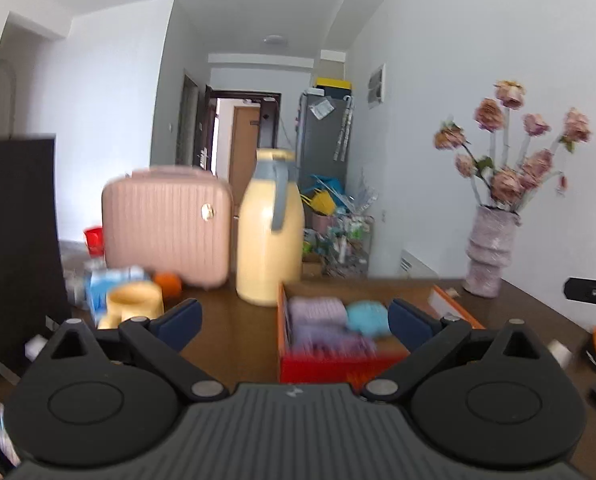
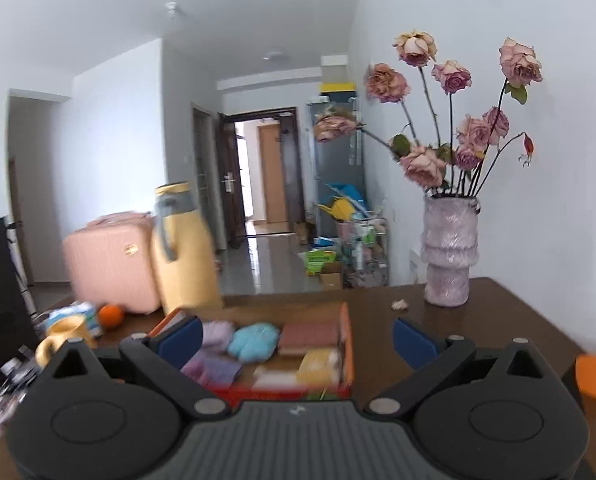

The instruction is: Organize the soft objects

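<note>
Left gripper [image 1: 294, 316]: jaws spread wide and empty, held above the tabletop [image 1: 226, 320] facing the box [image 1: 318, 368].
Right gripper [image 2: 296, 338]: jaws released too, nothing between them, pointed at the same box [image 2: 348, 344] from slightly further right.
Soft things: all lie inside the box, packed side by side, likely so they stay sorted; a purple knit [image 2: 214, 368], a blue piece [image 2: 254, 340], a brownish pad [image 2: 310, 334] and a yellow one [image 2: 318, 362]. Blur hides finer detail.
Box: orange walls, red front, open top, near the tabletop's front edge for easy reach.
Behind the box: a yellow flask [image 1: 268, 236] and pink case [image 1: 166, 224], standing apart from it.
Right side: vase of flowers [image 2: 450, 248] near the wall, well apart.
Judgement: sorting looks almost finished.
</note>
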A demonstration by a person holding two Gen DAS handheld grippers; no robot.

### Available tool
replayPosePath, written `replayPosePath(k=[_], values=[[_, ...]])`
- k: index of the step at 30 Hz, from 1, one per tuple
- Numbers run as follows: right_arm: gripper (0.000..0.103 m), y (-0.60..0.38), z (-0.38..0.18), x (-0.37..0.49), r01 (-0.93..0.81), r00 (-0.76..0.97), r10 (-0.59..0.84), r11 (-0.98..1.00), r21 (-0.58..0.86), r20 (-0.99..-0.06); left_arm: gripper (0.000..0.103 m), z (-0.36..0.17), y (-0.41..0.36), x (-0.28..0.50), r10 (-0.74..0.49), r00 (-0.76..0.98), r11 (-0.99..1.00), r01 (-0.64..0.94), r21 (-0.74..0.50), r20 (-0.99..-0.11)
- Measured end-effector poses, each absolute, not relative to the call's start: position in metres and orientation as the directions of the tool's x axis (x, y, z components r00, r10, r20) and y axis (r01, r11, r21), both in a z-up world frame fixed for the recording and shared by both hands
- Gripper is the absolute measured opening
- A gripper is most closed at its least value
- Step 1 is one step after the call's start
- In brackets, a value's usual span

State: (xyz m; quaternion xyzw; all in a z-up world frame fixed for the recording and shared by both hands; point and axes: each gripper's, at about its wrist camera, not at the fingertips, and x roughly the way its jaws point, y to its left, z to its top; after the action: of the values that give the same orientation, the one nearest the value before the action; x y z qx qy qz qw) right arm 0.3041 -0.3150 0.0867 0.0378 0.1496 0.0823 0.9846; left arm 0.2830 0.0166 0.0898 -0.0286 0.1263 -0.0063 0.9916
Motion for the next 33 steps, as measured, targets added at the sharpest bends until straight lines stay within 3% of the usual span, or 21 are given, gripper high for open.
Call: replayPosePath(k=[3,7,10,13,20,29,33], values=[[0.102,-0.312,0.057,0.260,-0.194,0.932,0.207,0.978,0.073,-0.298,0.103,0.058,0.019,0.234,-0.058,0.969,0.996,0.041,-0.074,-0.242],[0.102,-0.302,0.018,0.200,-0.217,0.920,0.221,0.975,0.050,-0.325,0.103,0.024,0.014,0.175,-0.069,0.971,0.996,0.079,0.034,-0.230],[0.102,-0.296,-0.008,0.156,-0.227,0.894,0.261,0.964,0.136,-0.364,0.103,-0.001,0.014,0.140,-0.118,0.954,0.987,0.142,0.068,-0.275],[0.102,-0.288,-0.023,0.134,-0.255,0.866,0.310,0.949,0.187,-0.392,0.103,-0.016,0.020,0.125,-0.124,0.929,0.990,0.141,0.022,-0.350],[0.102,-0.260,-0.027,0.144,-0.255,0.874,0.271,0.962,0.094,-0.403,0.103,-0.012,0.008,0.136,-0.154,0.926,0.984,0.176,0.033,-0.344],[0.099,-0.232,-0.049,0.189,-0.296,0.813,0.300,0.951,0.090,-0.500,0.103,-0.040,0.001,0.177,-0.147,0.877,0.986,0.164,-0.003,-0.457],[0.096,-0.211,-0.052,0.223,-0.333,0.793,0.315,0.941,0.063,-0.522,0.100,-0.045,0.002,0.200,-0.152,0.870,0.987,0.160,-0.022,-0.468]])
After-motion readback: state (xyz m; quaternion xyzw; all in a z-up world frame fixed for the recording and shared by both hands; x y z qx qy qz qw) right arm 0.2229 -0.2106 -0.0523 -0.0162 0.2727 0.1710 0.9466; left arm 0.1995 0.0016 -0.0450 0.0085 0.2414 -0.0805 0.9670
